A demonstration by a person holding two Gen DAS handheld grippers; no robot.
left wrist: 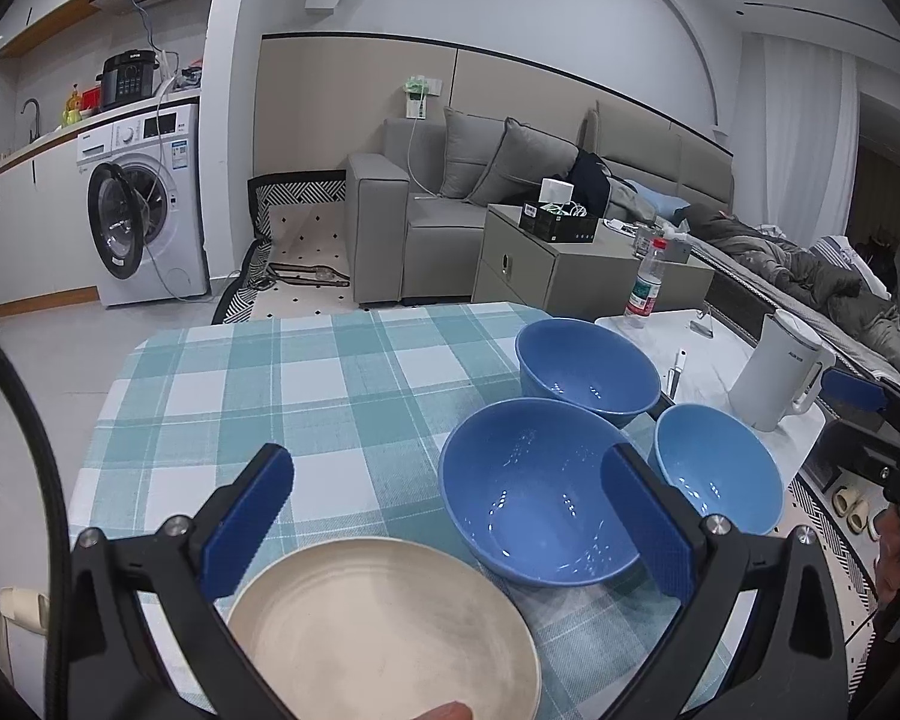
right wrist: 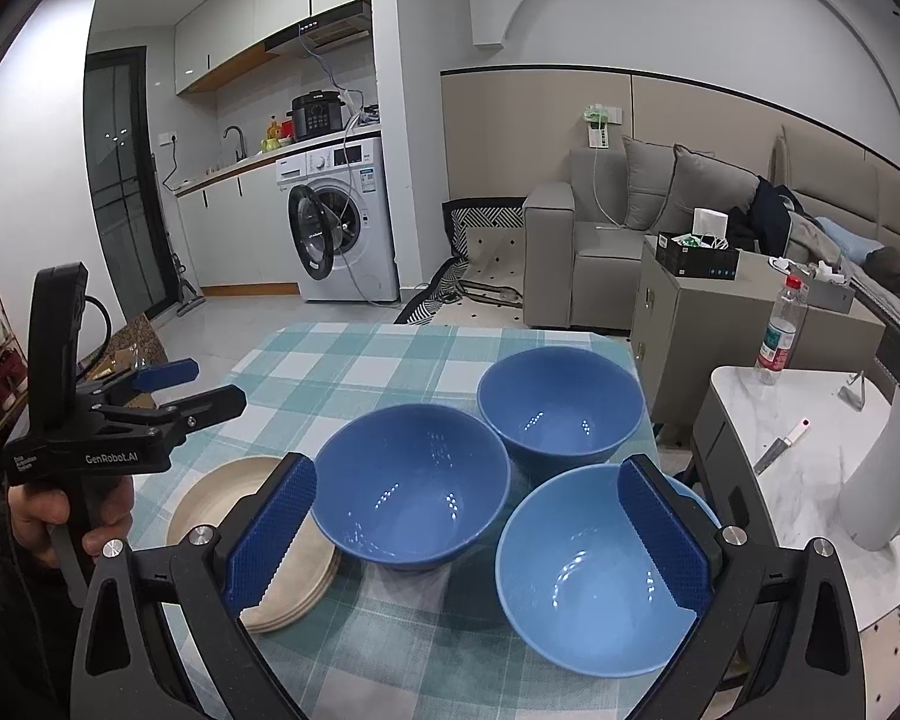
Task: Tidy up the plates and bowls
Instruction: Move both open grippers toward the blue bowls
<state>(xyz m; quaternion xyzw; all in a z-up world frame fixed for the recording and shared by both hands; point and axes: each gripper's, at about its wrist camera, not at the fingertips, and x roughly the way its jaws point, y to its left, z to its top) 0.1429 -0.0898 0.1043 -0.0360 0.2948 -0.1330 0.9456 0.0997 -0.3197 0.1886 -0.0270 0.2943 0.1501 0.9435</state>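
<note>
Three blue bowls stand close together on the checked tablecloth [left wrist: 306,396]: a far one [left wrist: 588,369] [right wrist: 561,405], a middle one [left wrist: 534,492] [right wrist: 414,480] and a paler near one [left wrist: 714,468] [right wrist: 594,576]. Left of them lies a short stack of cream plates [left wrist: 384,618] [right wrist: 228,492]. My left gripper [left wrist: 450,516] [right wrist: 210,387] hovers open above the top plate and the middle bowl, holding nothing. My right gripper [right wrist: 471,534] is open over the middle and pale bowls, its right finger above the pale bowl's rim. One of its pads [left wrist: 852,390] shows at the right edge of the left wrist view.
A white side table [right wrist: 810,516] joins the table's right side and carries a white kettle [left wrist: 780,369] [right wrist: 894,468], a plastic bottle [left wrist: 645,288] [right wrist: 780,330] and a knife [right wrist: 777,450]. Behind are a grey cabinet [right wrist: 720,324], a sofa and a washing machine [left wrist: 144,210].
</note>
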